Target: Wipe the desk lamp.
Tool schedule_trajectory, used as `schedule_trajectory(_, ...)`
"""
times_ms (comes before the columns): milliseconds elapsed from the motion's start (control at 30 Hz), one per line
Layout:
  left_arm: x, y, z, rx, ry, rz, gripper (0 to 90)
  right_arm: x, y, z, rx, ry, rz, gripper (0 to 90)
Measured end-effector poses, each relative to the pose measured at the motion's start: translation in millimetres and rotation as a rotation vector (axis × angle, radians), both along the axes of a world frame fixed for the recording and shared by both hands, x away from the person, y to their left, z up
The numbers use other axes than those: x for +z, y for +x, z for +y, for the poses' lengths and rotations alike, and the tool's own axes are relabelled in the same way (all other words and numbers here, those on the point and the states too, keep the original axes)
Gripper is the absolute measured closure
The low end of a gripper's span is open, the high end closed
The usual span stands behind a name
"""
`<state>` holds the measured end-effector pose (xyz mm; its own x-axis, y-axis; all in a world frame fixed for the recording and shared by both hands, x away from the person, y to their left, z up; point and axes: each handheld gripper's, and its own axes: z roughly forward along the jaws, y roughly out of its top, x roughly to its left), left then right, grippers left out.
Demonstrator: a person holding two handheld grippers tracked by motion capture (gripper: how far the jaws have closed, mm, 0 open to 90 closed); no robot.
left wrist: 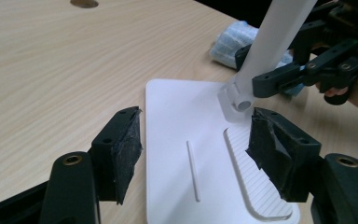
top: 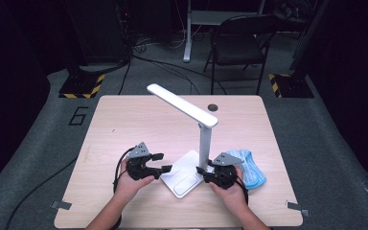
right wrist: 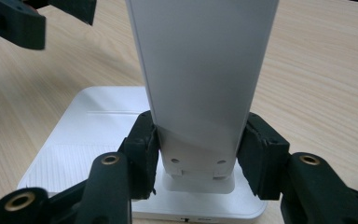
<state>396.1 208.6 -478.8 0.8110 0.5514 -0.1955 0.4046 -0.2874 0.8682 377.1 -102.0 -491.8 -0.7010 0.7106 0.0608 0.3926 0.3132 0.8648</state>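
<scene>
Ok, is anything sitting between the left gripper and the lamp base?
Nothing visible. The left gripper hangs open over the lamp base, with bare white plate between its jaws. The right gripper is clamped on the lamp post farther back, clear of that path.

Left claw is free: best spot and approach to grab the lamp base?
Take the lamp base by its thin front edge, coming in level from the person's side. It lies flat, and the right claw already clamps the upright post, so the top is crowded.

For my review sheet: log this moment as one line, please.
right gripper: shut on lamp post | left gripper: open over lamp base | cloth: beside base
</scene>
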Motion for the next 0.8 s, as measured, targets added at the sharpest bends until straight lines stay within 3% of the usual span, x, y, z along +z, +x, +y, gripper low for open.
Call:
schedule_trajectory(200, -20.5, 5.0, -5.7, -0.002, 0.101, 0.020, 28.6, -0.6, 2.5, 5.0, 0.022, 0.004, 0.001, 51.2)
schedule_trajectory(400, -34.3, 6.3, -17.4, 0.000, 0.106, 0.053, 27.7, -1.5, 3.8, 5.5, 0.029, 0.022, 0.002, 50.4)
schedule_trajectory(600, -38.0, 5.6, -20.6, 0.000, 0.111, 0.043, 21.7, -2.3, -8.3, -0.3, -0.002, 0.014, -0.028, 48.8)
schedule_trajectory(800, -41.8, 3.7, -21.1, -0.004, 0.111, 0.056, 21.5, -4.3, -19.6, -7.2, -0.010, 0.043, 0.019, 53.0)
